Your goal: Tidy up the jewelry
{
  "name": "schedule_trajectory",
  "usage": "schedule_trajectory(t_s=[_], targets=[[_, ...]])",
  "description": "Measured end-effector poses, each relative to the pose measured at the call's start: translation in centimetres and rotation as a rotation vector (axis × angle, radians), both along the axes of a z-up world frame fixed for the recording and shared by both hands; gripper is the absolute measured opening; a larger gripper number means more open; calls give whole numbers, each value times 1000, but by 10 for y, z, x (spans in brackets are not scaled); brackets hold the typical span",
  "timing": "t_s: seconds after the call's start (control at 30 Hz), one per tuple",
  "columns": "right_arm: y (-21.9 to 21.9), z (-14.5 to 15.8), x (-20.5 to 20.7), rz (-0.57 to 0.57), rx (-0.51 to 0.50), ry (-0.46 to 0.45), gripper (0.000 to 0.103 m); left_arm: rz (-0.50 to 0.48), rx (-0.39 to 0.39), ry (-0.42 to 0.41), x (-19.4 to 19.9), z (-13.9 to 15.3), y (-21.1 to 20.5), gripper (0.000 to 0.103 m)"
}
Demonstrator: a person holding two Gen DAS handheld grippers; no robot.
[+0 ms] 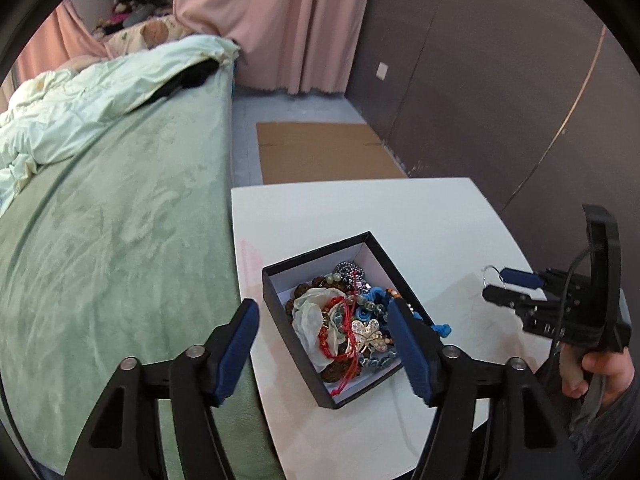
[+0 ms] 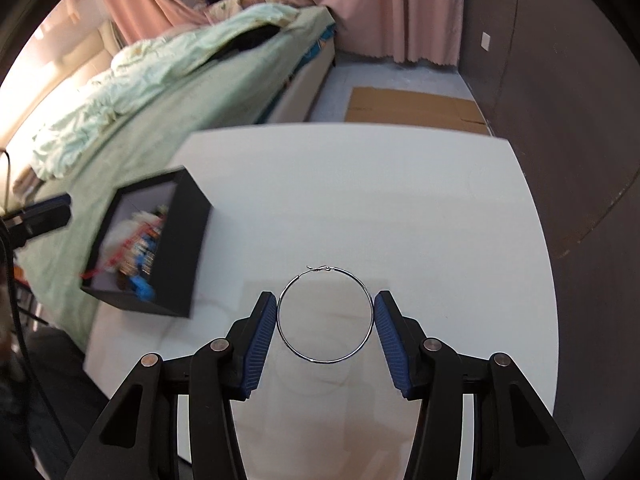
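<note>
A black box with a white lining stands on the white table, full of tangled bracelets, beads and a gold flower brooch. My left gripper is open and empty above the box's near end. My right gripper holds a large thin silver hoop earring pinched across its width between both pads, above the table. In the left wrist view the right gripper is at the right with the hoop at its tips. The box appears blurred at the left.
A bed with a green cover runs along the table's left edge. Flat cardboard lies on the floor beyond the table. A dark wall is to the right and pink curtains hang at the back.
</note>
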State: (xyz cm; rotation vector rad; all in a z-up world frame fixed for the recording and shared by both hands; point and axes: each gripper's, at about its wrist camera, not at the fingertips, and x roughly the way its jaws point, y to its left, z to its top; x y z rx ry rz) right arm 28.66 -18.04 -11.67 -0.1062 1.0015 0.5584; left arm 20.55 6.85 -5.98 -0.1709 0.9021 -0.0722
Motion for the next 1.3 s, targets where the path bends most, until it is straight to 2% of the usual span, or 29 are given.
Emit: schedule_trajectory(t_s=[0.1,0.27,0.37,0.5,0.57,0.73,0.9,0.93,1.0,1.07,1.17,1.3], targets=[[9,14,0,12,44,-24,51,-1,4,-48,-11,3,3,88],[35,39,-7,69,114,-54,51,12,1,-126,-31,11,11,98],[54,47,-9,112,141,-52,51,29,18,-177,-44,16,16,98],[78,52,-11,155,161,-40,52,75,3,-225,-61,21,30,98],[90,54,-14,178,168,-36,52,98,3,-244,-69,23,37,101],[116,53,-16,215,173,-18,52,113,9,-257,-82,25,45,103],[132,48,-13,220,197,44,53,132,8,-273,-96,23,51,103],[133,46,-12,218,198,60,54,135,-1,-283,-100,23,51,103],[131,44,-12,206,202,77,68,135,-1,-300,-106,20,48,103],[128,44,-13,191,202,73,73,134,22,-318,-112,20,43,103],[119,47,-16,179,203,71,74,141,42,-365,-120,25,41,103],[104,56,-23,148,185,37,78,146,73,-365,-121,25,37,103]])
